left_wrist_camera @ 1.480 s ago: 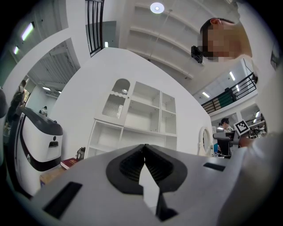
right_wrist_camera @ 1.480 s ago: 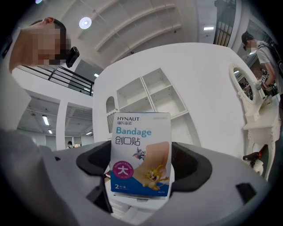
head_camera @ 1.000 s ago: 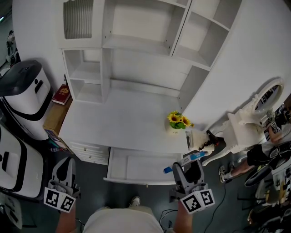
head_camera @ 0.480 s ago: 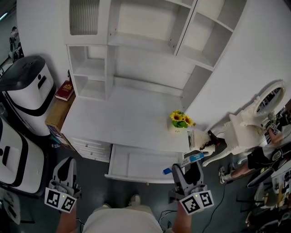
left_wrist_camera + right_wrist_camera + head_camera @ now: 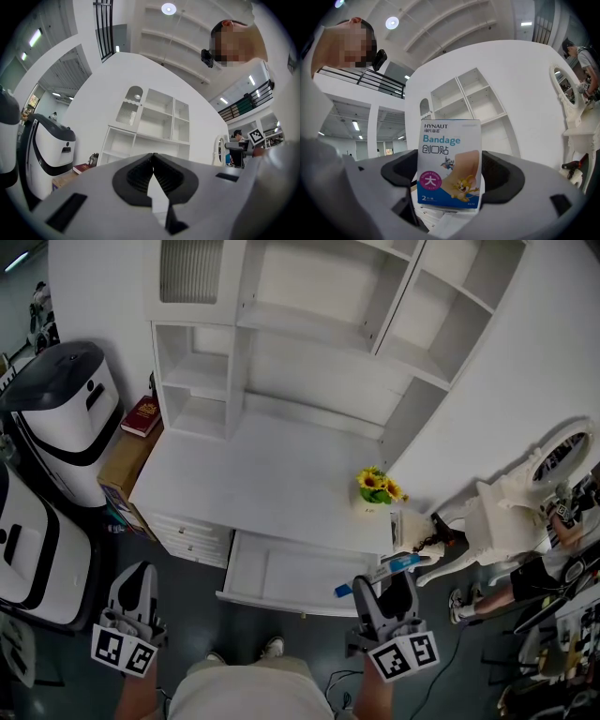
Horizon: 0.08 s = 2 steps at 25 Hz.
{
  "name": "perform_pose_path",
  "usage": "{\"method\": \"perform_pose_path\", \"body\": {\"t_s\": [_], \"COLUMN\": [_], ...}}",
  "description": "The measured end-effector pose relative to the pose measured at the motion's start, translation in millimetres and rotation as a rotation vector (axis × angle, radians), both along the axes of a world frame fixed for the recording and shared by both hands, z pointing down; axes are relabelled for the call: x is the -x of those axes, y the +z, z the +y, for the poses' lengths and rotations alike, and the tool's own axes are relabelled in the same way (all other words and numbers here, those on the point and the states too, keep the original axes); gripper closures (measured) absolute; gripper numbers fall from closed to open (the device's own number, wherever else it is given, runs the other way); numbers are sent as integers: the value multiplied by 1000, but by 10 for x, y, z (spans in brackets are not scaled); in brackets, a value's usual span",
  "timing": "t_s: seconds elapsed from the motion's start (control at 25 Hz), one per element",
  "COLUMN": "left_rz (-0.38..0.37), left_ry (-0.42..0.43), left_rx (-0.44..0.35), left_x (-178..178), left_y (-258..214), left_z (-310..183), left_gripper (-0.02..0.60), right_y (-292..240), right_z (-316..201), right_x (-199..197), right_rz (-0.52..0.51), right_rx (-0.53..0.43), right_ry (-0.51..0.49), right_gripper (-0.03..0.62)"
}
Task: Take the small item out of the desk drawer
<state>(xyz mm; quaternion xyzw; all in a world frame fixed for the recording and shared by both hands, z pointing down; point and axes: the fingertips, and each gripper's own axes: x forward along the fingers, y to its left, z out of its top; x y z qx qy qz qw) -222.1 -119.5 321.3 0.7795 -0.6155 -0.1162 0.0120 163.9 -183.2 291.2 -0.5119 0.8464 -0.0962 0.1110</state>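
Note:
The small item is a white and blue bandage box (image 5: 449, 164) and my right gripper (image 5: 451, 180) is shut on it, with the box standing upright between the wide-set jaws. In the head view that right gripper (image 5: 386, 583) hangs just in front of the right end of the open white desk drawer (image 5: 291, 573), and the box (image 5: 398, 564) sticks out at its tip. My left gripper (image 5: 139, 579) is low at the left, well clear of the desk. Its jaws (image 5: 152, 158) are shut with nothing between them.
A pot of sunflowers (image 5: 377, 488) stands on the white desk top (image 5: 262, 479), under a shelf unit (image 5: 309, 315). A white and black appliance (image 5: 61, 418), a cardboard box (image 5: 120, 463) and a red book (image 5: 142, 416) lie left. An ornate white dressing table (image 5: 520, 493) stands right.
The head view has drifted, so the desk sits slightly further right in the picture. Both grippers stay where they were, and the box stays in the right jaws.

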Motion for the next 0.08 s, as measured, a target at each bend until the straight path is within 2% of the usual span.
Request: {"method": "perform_pose_path", "body": {"t_s": [0.08], "left_rz": [1], "left_ry": [-4], "left_rx": [2], "left_x": [-1], "left_y": [10], "left_z": [15], "left_gripper": [565], "right_y": [7], "right_z": [0], "right_x": [5], "right_rz": [1], "right_rx": [1], "right_ry": [-4], "right_gripper": [164]}}
